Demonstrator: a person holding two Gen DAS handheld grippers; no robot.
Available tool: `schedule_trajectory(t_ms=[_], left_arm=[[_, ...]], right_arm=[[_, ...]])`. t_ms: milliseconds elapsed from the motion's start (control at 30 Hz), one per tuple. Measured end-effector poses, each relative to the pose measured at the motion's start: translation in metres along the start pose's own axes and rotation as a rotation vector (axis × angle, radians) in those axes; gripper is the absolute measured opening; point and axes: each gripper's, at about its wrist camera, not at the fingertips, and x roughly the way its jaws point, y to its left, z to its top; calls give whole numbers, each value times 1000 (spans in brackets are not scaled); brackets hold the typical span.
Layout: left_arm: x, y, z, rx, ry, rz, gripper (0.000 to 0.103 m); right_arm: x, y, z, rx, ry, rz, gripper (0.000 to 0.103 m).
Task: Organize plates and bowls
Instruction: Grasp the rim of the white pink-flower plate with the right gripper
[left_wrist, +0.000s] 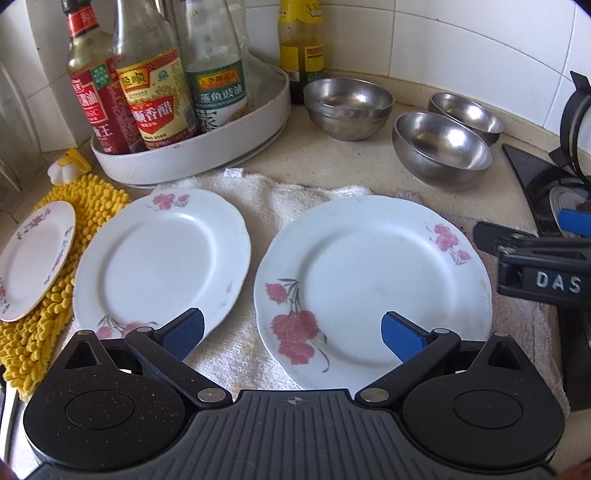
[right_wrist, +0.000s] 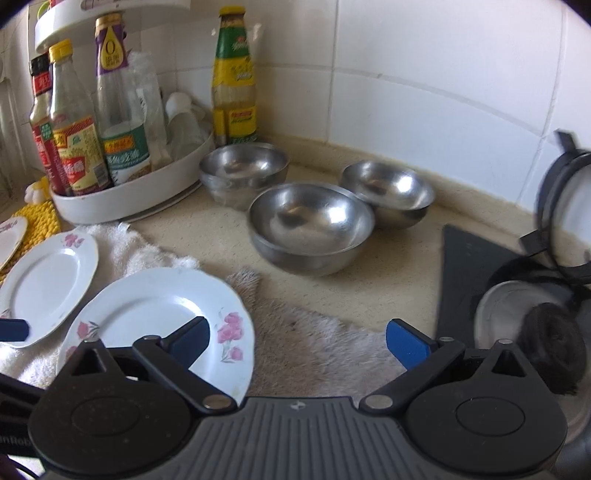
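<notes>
A: Plates on the counter?

B: Three. A large white floral plate with pink flowers (left_wrist: 373, 291) lies flat on a white terry towel (left_wrist: 280, 206). A second white scalloped plate with pink flowers (left_wrist: 159, 258) lies to its left, apart from it, one edge over a yellow chenille mat (left_wrist: 92, 195). A small white saucer with a flower border (left_wrist: 35, 258) rests on that mat at far left.

A: Bowls?

B: Three round stainless steel bowls, all upright on the beige countertop (left_wrist: 332, 162) behind the towel. The back-left steel bowl (right_wrist: 243, 171) sits just beside a white round condiment tray (right_wrist: 129, 199) holding sauce bottles. The nearest steel bowl (right_wrist: 310, 232) stands in front, and the right-hand steel bowl (right_wrist: 388, 192) is just behind it; whether those two touch I cannot tell.

A: Grippers?

B: The left gripper (left_wrist: 291, 338) hangs over the near edge of the large plate, blue pads spread wide, nothing between them. The right gripper (right_wrist: 297, 343) is likewise spread, empty, above a grey fluffy cloth (right_wrist: 314, 332) at that plate's right rim.
</notes>
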Motion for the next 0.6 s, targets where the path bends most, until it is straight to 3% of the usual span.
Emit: schedule_trajectory(t_ms=[100, 367, 533, 600], left_arm=[[5, -2, 1, 4, 20, -36, 101], [24, -7, 6, 0, 82, -101, 98], [29, -6, 5, 4, 89, -120, 102], [29, -5, 5, 5, 89, -130, 102]], right_arm=[[14, -4, 3, 25, 55, 75, 87], [43, -4, 5, 50, 190, 248, 78], [41, 2, 9, 39, 207, 376, 71], [42, 8, 9, 12, 208, 375, 71]])
